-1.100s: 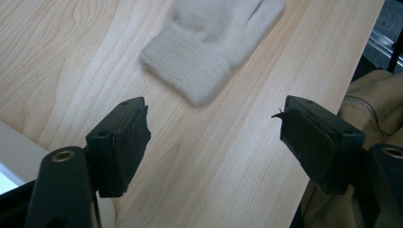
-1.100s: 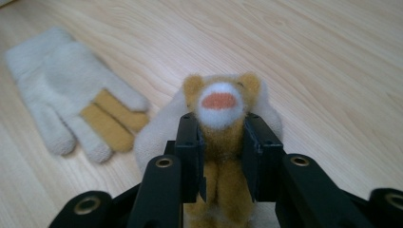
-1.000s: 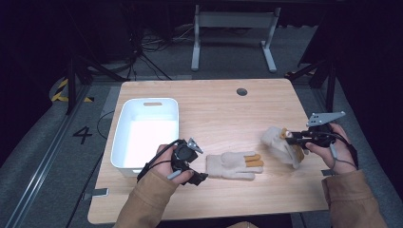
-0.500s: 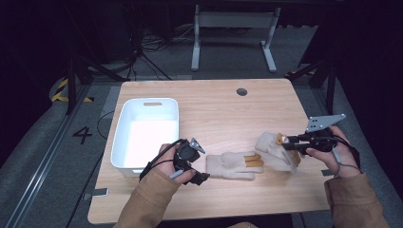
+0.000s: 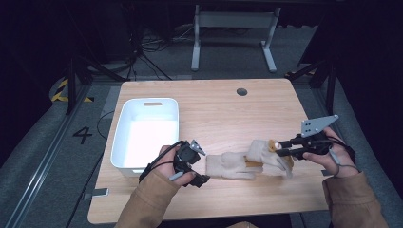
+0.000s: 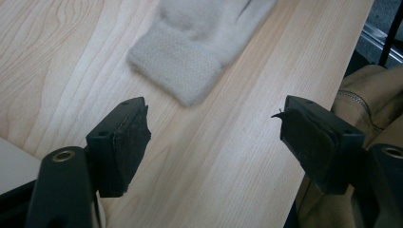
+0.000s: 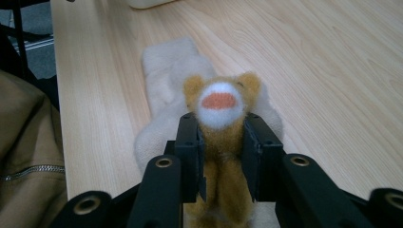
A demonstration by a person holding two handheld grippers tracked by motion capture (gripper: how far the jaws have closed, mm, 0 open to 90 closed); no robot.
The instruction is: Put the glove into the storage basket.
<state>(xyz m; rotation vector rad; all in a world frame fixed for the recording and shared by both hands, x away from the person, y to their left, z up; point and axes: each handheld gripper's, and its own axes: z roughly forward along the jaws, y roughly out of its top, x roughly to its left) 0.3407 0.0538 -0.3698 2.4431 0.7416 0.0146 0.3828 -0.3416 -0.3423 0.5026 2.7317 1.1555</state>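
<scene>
A cream knit glove (image 5: 228,165) lies flat near the table's front edge, and its ribbed cuff (image 6: 185,71) points at my left gripper (image 5: 202,165). That gripper (image 6: 214,128) is open with bare wood between its jaws, a short way from the cuff. My right gripper (image 5: 275,146) is shut on an orange and white furry piece (image 7: 218,102) of a second cream glove (image 5: 266,154). This glove hangs over the finger end of the first glove (image 7: 166,61).
A white bin (image 5: 147,102) stands on the left part of the wooden table (image 5: 223,114), just behind my left hand. A round grommet (image 5: 242,91) sits near the far edge. Tan sleeves come in at the bottom, and dark floor and a desk frame lie beyond.
My right gripper has carried the held glove left and down, from the right of the flat glove onto its finger end. The left gripper has barely moved.
</scene>
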